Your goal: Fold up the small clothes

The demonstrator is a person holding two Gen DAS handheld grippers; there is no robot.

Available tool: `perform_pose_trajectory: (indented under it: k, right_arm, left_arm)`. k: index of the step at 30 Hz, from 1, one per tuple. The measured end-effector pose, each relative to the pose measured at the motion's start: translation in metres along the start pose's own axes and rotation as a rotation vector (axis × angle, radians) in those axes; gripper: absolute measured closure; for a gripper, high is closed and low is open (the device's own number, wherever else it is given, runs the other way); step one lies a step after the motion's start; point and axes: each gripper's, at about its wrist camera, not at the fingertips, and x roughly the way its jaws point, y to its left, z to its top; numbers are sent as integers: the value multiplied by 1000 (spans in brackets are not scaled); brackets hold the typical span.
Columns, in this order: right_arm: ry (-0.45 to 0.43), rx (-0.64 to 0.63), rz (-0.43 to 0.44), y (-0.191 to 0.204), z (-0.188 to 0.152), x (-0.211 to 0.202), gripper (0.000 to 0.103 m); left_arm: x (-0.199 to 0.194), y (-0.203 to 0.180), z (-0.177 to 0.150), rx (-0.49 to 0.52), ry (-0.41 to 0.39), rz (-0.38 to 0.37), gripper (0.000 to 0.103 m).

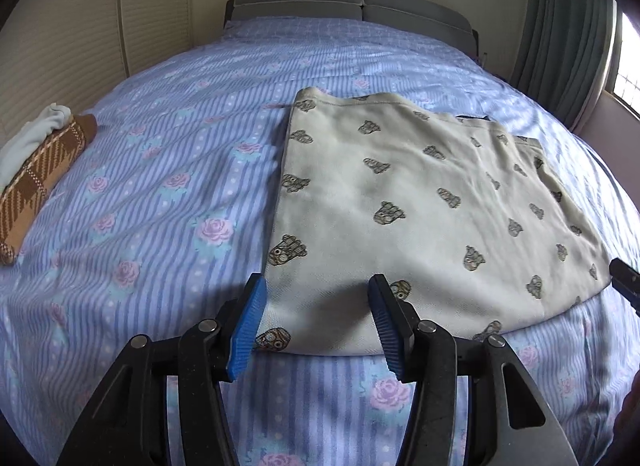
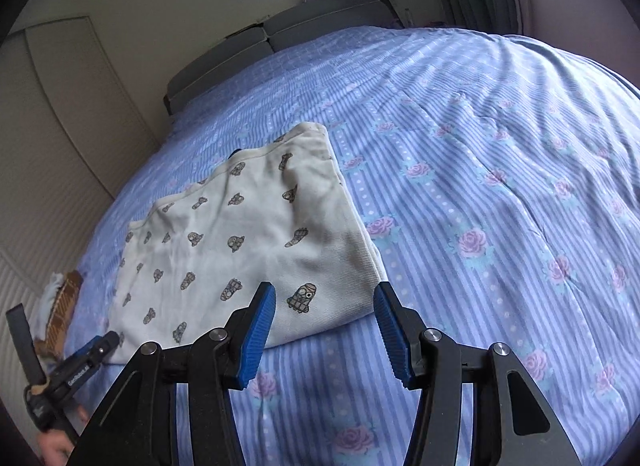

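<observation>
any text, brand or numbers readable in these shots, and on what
"GenRobot.ai": white letters along the black body of the left tool, seen in the right wrist view; small, so the reading is only likely.
The cream garment carries printed cartoon figures only, no words.
The striped rose bedspread and the plaid folded item show no text.

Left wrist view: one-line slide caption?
Open left gripper poised over near hem of printed cream garment on floral bedspread.
</observation>
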Motion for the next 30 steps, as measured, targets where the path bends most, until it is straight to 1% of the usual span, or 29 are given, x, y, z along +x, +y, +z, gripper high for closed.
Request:
perform_pose_trajectory:
  k: [1,2,3,5,8,11,14,16,20,25,27,29,30]
  right_arm:
    - [29,-3,-5,-1,-1,6,50]
    - [64,6,-23,-3,-4,14,50]
    - [87,28,-22,-7,-6,18,50]
    - [79,54,-10,-11,-9,14,50]
    - [33,59,-7,-12,-10,-3,50]
    - [23,114,45,-17,-10,-10,50]
    - [68,235,98,-30,-13,3,50]
    - [78,335,140,-43,-15,10,50]
    - [54,470,222,-58,-16,20,50]
    - [23,548,299,-61,-9,35,52]
    - [21,586,347,-61,-8,40,62]
    - [44,621,375,-61,-11,49,89]
    - [53,643,377,-61,-13,53,92]
  left_arm:
    - [2,2,-1,-7,11,8,47]
    - [4,4,-1,-21,21,3,47]
    - [4,6,-2,-33,23,-3,47]
    - [-1,6,-3,-32,14,-1,47]
    - [-11,3,-3,-20,5,1,47]
    - [-25,-4,-1,-11,-21,3,47]
    - [-34,-9,3,-27,-34,-7,47]
    - [-39,-12,7,-30,-45,-9,47]
    - [-43,-21,15,-23,-56,-16,47]
    - [-48,-23,23,-44,-69,-28,47]
    - [-51,-21,25,-48,-76,-30,47]
    - [-53,-18,25,-50,-79,-28,47]
    - [-55,-17,26,-51,-81,-26,47]
